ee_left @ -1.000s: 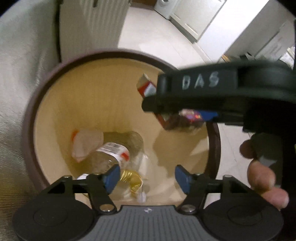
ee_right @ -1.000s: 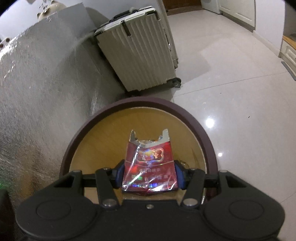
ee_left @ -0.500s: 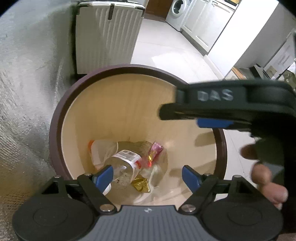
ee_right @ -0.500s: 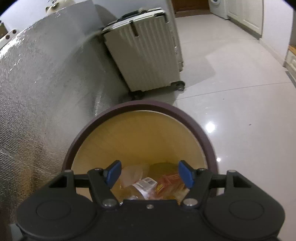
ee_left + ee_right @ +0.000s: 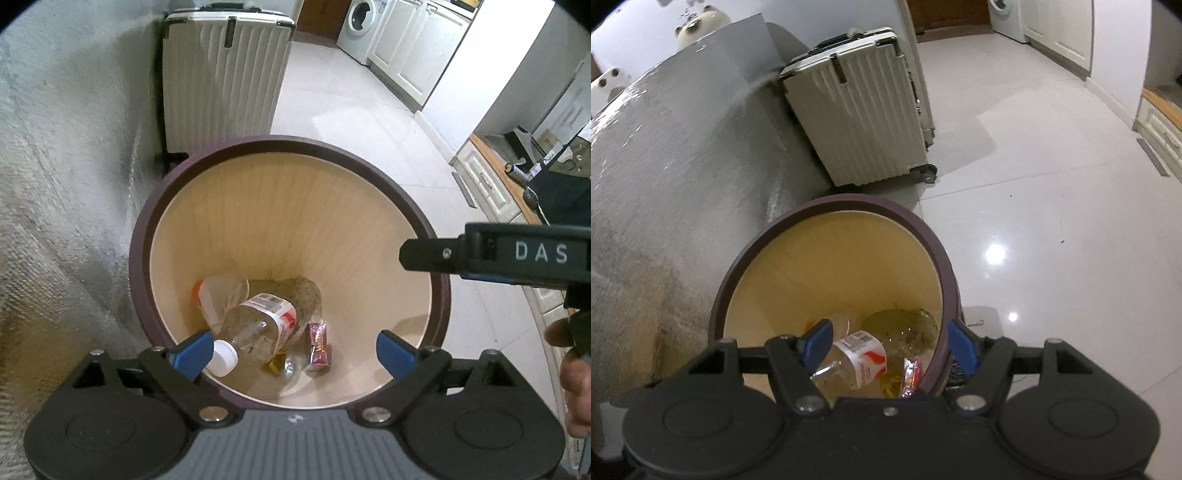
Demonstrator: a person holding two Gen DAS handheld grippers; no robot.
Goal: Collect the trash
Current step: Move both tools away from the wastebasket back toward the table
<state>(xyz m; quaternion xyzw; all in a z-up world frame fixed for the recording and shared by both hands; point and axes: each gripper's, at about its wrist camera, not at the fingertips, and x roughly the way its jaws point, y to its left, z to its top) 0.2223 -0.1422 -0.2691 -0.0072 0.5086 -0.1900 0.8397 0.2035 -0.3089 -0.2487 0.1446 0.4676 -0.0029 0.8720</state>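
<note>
A round bin with a dark brown rim point(image 5: 207, 162) point(image 5: 827, 206) and a pale wood inside stands on the floor. At its bottom lie a clear plastic bottle point(image 5: 258, 325) point(image 5: 857, 358) with a white cap, a red cigarette pack point(image 5: 319, 345) point(image 5: 911, 373), a gold wrapper point(image 5: 275, 367) and other trash. My left gripper point(image 5: 293, 349) is open and empty above the bin's near edge. My right gripper point(image 5: 890, 345) is open and empty above the bin; its body also shows at the right of the left wrist view point(image 5: 517, 258).
A cream hard-shell suitcase point(image 5: 221, 74) point(image 5: 864, 107) stands just behind the bin. A silver foil-covered surface point(image 5: 55, 184) point(image 5: 665, 166) rises on the left. A glossy white tile floor point(image 5: 1052, 203) lies to the right, with white cabinets and a washing machine point(image 5: 360, 29) beyond.
My right gripper opened and let go of the red cigarette pack, which dropped to the bin's bottom. Both grippers rose and drew back from the bin.
</note>
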